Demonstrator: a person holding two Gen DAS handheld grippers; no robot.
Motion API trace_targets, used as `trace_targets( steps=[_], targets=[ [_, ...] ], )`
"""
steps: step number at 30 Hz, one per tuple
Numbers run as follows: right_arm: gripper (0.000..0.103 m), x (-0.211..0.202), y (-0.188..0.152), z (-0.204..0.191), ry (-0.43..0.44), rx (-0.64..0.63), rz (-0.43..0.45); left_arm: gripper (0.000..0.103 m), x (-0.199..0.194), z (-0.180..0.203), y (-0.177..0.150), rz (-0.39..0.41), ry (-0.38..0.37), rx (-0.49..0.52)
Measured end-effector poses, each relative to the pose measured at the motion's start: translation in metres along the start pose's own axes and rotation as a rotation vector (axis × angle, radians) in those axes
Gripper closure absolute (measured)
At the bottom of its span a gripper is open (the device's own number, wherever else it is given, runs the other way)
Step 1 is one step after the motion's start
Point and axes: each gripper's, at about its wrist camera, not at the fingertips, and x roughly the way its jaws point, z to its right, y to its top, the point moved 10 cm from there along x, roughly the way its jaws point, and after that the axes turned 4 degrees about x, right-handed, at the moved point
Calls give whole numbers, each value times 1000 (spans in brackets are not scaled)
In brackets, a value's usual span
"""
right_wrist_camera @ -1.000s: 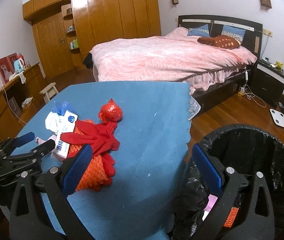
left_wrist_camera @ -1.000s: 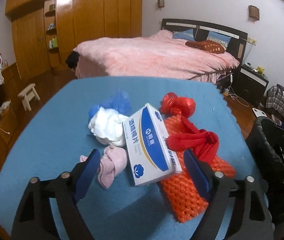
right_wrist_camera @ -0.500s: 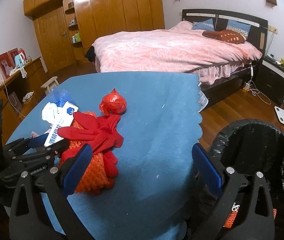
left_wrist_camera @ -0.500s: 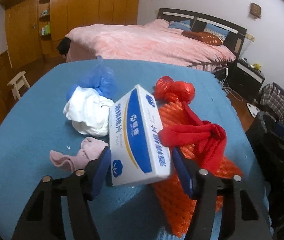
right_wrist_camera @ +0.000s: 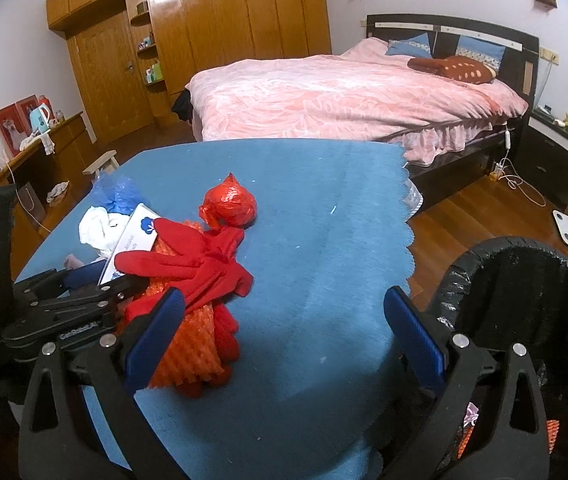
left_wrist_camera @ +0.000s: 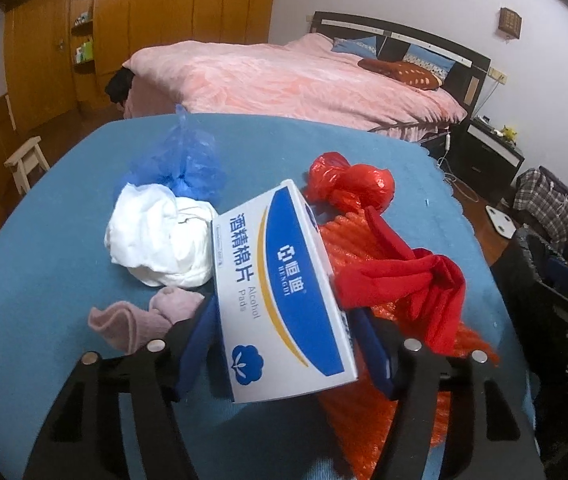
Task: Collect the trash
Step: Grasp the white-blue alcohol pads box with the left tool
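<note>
Item 1: my left tongs [left_wrist_camera: 284, 344], closed on the box [left_wrist_camera: 284, 288] of alcohol pads, one blue pad [left_wrist_camera: 198, 344] pressed to each long side. The box sits at 6 o'clock in the left view, its near end tilted up off the table [left_wrist_camera: 64, 200]; I cannot tell whether the far end touches anything.

Item 2: my right tongs [right_wrist_camera: 284, 340], spread wide with nothing between them, above the table's near right corner.

Item 3: white wad [left_wrist_camera: 160, 240], at 9 o'clock of the box, just beside it.

Item 4: blue bag [left_wrist_camera: 180, 164], at 11 o'clock, touching the white wad.

Item 5: pink sock [left_wrist_camera: 144, 320], at 8 o'clock, against the left pad.

Item 6: red bag [left_wrist_camera: 347, 184], knotted, at 1 o'clock of the box.

Item 7: orange net [left_wrist_camera: 363, 248], under the box's right side, running toward 5 o'clock.

Item 8: red cloth [left_wrist_camera: 407, 280], draped over the net at 3 o'clock, touching the box's right edge.

Item 9: bin [right_wrist_camera: 523, 300], black-lined, on the floor at 4 o'clock in the right view, just off the table edge, with scraps inside.

Item 10: bed [right_wrist_camera: 343, 96], pink cover, beyond the table at 12 o'clock.
</note>
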Motion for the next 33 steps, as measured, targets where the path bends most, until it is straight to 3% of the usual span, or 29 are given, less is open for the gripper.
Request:
trace_targets(
  steps=[13,18,24,33],
  targets=[
    [6,0,0,-5,2,-8,-1,34,-2,-4,-5,-11,-25,-24],
    [6,0,2,-7,8,-9,3,39,-3,-2,-4,-6,-46,-33],
    [6,8,9,-17,28,-22,2,40,-24,-6,0,50,-4,17],
    [10,43,10,-38,50,-47,-35,41,-37,-23,3,68,47,36]
  ],
)
